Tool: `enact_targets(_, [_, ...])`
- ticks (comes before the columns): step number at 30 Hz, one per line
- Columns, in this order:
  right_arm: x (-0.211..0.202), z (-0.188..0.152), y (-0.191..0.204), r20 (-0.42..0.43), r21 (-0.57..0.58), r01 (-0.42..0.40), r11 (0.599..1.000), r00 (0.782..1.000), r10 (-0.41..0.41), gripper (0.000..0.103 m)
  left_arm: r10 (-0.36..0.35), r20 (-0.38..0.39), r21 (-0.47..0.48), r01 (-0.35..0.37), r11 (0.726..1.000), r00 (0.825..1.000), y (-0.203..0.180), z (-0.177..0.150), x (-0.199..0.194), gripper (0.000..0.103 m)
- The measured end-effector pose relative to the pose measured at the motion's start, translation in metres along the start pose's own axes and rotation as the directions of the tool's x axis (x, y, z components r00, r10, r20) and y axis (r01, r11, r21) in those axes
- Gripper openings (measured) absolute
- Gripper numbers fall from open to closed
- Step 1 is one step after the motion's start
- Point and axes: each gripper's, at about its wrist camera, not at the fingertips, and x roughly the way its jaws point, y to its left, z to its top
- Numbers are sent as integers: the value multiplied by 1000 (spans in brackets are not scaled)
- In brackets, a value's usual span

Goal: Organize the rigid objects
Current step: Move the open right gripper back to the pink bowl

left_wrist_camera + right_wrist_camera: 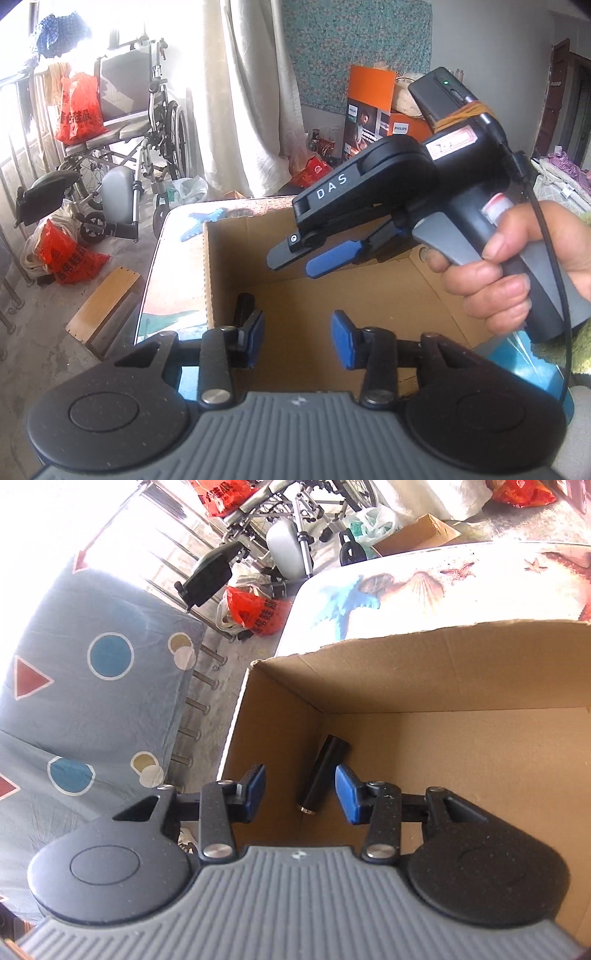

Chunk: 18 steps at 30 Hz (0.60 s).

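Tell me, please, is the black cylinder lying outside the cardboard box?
No, the black cylinder lies on the floor inside the cardboard box, near its left wall, in the right wrist view.

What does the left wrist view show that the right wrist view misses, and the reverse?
Only the left wrist view shows the right gripper from outside, held in a hand above the cardboard box, plus the orange carton. Only the right wrist view shows the black cylinder lying on the box floor, and the patterned blue cloth. Both show the box on the seashell-print table, the wheelchair, and open, empty grippers.
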Motion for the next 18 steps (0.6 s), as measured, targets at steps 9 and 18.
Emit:
enact_targets(9, [-147,-114,-12,195,-56,-93,994,975,102,41,-151,53,93,146,985,987,-38,-46,-57,50])
enact_targets(18, [-140,-250,-96,270,213,-94,972,962,33,41,-190,-125,251,216,943,974,-93,-114,-14,50])
